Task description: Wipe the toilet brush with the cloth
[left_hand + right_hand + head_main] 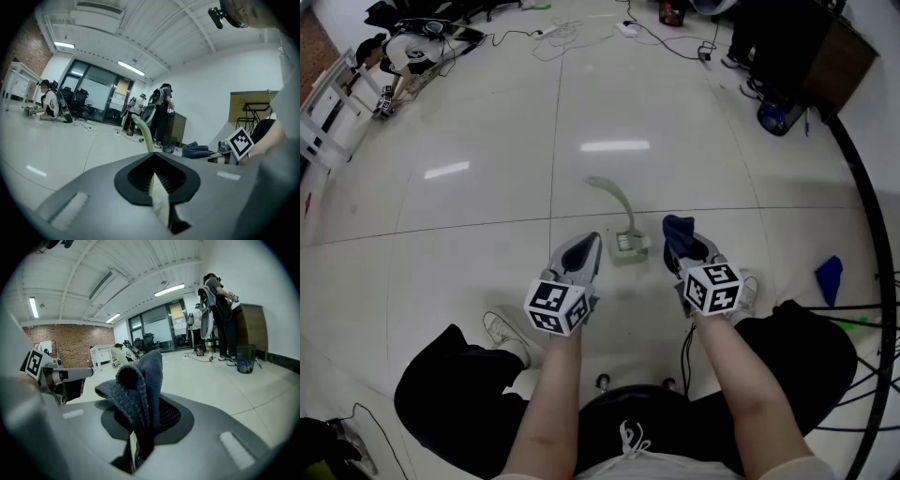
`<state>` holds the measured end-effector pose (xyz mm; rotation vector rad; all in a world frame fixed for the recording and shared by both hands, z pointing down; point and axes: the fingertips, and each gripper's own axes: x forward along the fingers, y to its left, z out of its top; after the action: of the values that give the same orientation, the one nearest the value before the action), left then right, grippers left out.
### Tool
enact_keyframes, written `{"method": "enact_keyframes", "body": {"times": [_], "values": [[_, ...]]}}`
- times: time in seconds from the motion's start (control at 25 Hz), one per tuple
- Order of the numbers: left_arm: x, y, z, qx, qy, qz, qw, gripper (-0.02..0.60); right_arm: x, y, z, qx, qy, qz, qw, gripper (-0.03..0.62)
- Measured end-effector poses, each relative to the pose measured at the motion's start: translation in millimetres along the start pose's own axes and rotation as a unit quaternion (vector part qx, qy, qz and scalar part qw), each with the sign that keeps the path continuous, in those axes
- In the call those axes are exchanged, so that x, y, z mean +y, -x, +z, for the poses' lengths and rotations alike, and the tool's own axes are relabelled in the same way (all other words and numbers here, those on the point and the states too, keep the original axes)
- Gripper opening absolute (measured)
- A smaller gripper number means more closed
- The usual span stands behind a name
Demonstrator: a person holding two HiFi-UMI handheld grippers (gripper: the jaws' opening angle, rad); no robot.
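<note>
Flanking you, left edge: white shelving (323,112) and a heap of dark bags (412,47) stand well apart from your work. Loose cables (553,37) trail over the floor beyond.
Left gripper (589,246): your jaws are drawn together to a narrow slit and grip nothing. The tip sits just beside the brush head; contact cannot be judged.
Toilet brush (627,245): it lies on the floor tiles between your two grippers, its pale curved handle running away from you.
Right gripper (682,253): your jaws are clenched on the cloth (678,231), which is dark blue, bunched and standing up above them, just right of the brush head.
Right side: a dark cabinet (830,52) has a blue bin (778,117) at its foot and people (218,310) standing by it. A small blue item (830,277) lies near your right knee.
In the way: in the right gripper view the cloth blocks the brush head, so only the handle shows.
Hard to make out: the cloth covers your right pads, the bristles are too small to read, and the frame edge cuts off the cabinet.
</note>
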<state>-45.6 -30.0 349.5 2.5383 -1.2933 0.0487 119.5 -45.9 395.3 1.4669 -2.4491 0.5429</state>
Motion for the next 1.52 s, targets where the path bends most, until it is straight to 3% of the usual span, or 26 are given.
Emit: {"method": "enact_keyframes", "body": {"times": [0.28, 0.48, 0.72, 0.88, 1.0, 1.12, 1.32, 1.52], "values": [[33, -46, -60, 0.062, 0.009, -0.013, 0.998, 0.006, 0, -54, -75, 0.037, -0.055, 0.037, 0.997, 0.063], [45, -62, -120, 0.1, 0.055, -0.01, 0.9934, 0.006, 42, -77, -140, 0.086, -0.047, 0.111, 0.989, 0.063], [56, -97, -166, 0.134, 0.073, -0.035, 0.9877, 0.006, 67, -121, -179, 0.108, -0.095, 0.177, 0.974, 0.063], [56, -112, -181, 0.146, 0.084, -0.052, 0.9843, 0.006, 72, -146, -193, 0.125, -0.118, 0.187, 0.967, 0.063], [57, -113, -180, 0.132, 0.108, -0.05, 0.9841, 0.006, 74, -152, -202, 0.135, -0.188, 0.184, 0.955, 0.063], [57, -114, -178, 0.128, 0.099, -0.058, 0.985, 0.006, 71, -153, -204, 0.138, -0.24, 0.178, 0.944, 0.067], [52, -115, -180, 0.144, 0.056, -0.068, 0.9857, 0.006, 62, -148, -208, 0.161, -0.223, 0.178, 0.945, 0.069], [54, -113, -180, 0.143, 0.054, -0.06, 0.9864, 0.006, 39, -139, -211, 0.166, -0.222, 0.156, 0.948, 0.07]]}}
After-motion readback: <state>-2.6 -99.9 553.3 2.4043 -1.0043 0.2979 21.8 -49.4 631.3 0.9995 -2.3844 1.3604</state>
